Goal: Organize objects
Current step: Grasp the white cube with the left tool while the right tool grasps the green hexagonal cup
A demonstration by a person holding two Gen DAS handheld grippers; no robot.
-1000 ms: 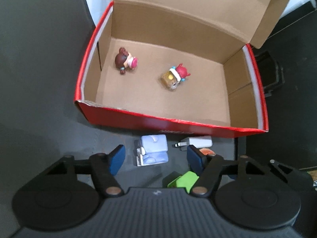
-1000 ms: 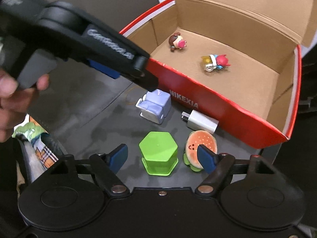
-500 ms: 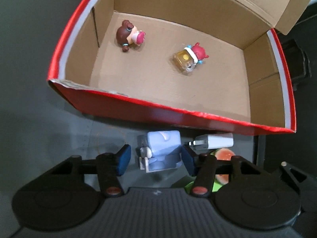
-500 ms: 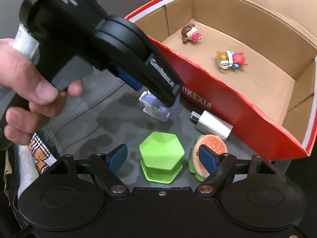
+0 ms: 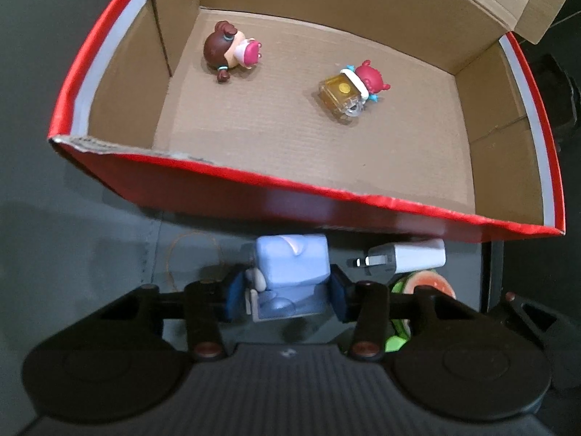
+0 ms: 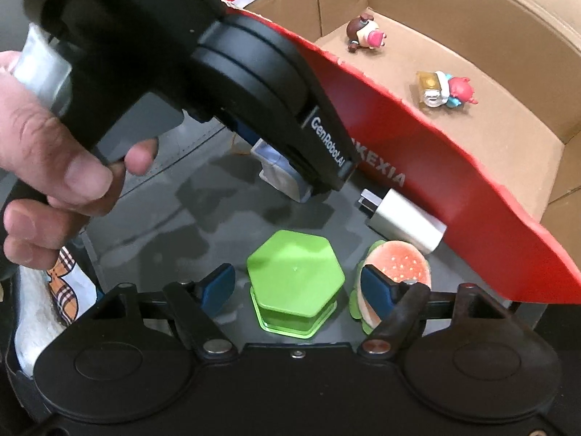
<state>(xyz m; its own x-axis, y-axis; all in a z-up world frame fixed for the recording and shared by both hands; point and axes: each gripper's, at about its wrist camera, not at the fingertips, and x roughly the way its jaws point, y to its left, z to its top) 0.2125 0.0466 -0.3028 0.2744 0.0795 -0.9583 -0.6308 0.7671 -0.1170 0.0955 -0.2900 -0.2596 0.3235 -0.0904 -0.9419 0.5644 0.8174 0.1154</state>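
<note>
Pale-blue plastic toy (image 5: 290, 276) at six o'clock of red box (image 5: 254, 196): light, rigid, likely slick; left gripper (image 5: 287, 290) just closed on flat sides. Right gripper (image 6: 297, 283) spread astride green hexagon (image 6: 296, 276).

Even overhead light, soft shadows, fisheye-bent edges, blurred foreground, dim corners

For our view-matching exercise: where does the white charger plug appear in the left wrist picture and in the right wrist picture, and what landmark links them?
Left wrist view: white charger plug lies lower right of centre, just below the red box's front wall, right of the pale blue toy.
Right wrist view: it lies right of centre, above the burger toy.
Shared landmark: the red box, whose front wall runs alongside the plug.
</note>
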